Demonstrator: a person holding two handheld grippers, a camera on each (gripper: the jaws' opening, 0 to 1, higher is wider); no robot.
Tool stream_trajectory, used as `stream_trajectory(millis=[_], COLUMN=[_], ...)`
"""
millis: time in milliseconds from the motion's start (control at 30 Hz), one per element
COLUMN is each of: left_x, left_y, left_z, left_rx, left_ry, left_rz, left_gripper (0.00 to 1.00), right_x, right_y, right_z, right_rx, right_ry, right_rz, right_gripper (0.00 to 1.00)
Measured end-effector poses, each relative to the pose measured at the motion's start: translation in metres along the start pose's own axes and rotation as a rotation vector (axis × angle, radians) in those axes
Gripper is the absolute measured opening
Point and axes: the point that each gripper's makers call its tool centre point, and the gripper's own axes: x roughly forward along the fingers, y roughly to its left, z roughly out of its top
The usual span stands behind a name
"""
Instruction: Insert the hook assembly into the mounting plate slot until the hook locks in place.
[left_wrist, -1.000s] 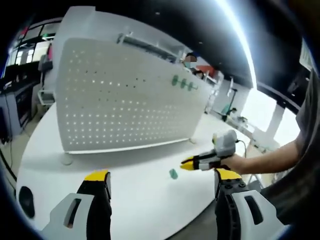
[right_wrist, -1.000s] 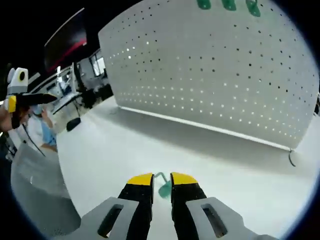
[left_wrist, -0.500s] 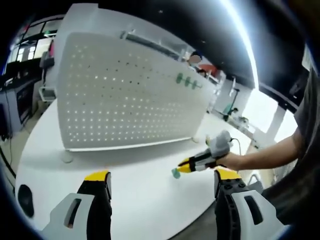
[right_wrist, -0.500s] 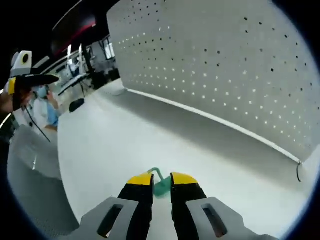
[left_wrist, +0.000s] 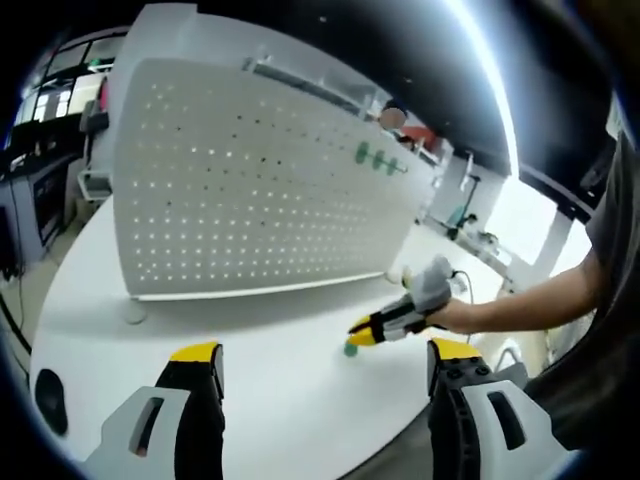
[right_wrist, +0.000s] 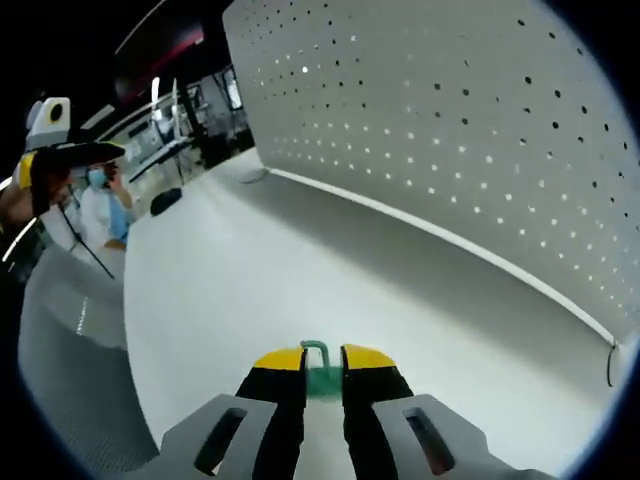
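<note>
Over the last second the right gripper (right_wrist: 311, 366) had narrowed its fingers onto the green hook (right_wrist: 318, 372) near the bench's (right_wrist: 230, 290) front edge, readying a lift toward the pegboard (left_wrist: 250, 190), while the left gripper (left_wrist: 320, 365) hung wide, empty.

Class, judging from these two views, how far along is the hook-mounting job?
Done: three green hooks already sit high on the white pegboard. In hand: the right gripper has closed on a green hook low over the white table. Left: carry it to the pegboard and lock it in. The left gripper waits open.
</note>
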Motion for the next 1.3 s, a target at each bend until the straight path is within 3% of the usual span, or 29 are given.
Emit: stream_trajectory(millis=[533,767,833,1300], left_x=[-0.002,0.000,0.000,-0.003], left_y=[0.004,0.003,0.002,0.003], left_z=[-0.003,-0.002,-0.002,-0.001], left_rx=[-0.007,-0.005,-0.003,0.001], left_ry=[0.007,0.007,0.008,-0.003], left_rz=[0.012,0.005,0.003,0.008], left_gripper=[0.84,0.84,0.84,0.84], right_x=[0.012,0.009,0.011,0.006], right_y=[0.002,0.011,0.012,-0.001], right_z=[0.005,0.004,0.003,0.008], right_rx=[0.052,-0.024,-0.044,0.049], right_ry=[0.020,0.033,0.040,0.014], right_rz=[0.064,0.066,0.061,-0.016], right_gripper=[0.07,0.01,0.00,0.00])
